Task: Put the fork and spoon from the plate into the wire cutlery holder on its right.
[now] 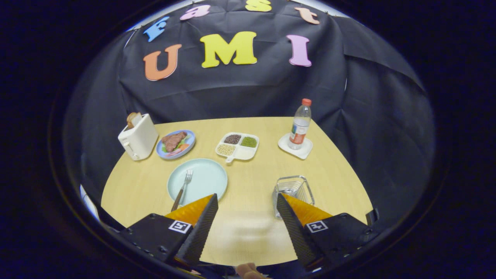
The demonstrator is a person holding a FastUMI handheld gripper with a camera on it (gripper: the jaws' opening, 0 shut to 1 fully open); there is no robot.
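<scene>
A pale green plate (207,176) lies on the wooden table just beyond my left finger. A fork (183,188) rests on the plate's left side, tines pointing away, its dark handle hanging over the near rim. I cannot make out a spoon; my left finger covers the plate's near edge. The wire cutlery holder (293,188) stands to the plate's right, just ahead of my right finger, which hides its near side. My gripper (247,201) is open, fingers spread wide with bare table between them.
Farther back stand a white toaster (138,141) with bread, a blue plate of food (176,144), a white divided tray of beans (238,146) and a water bottle (300,124) on a white coaster. The table (248,228) ends close below my fingers.
</scene>
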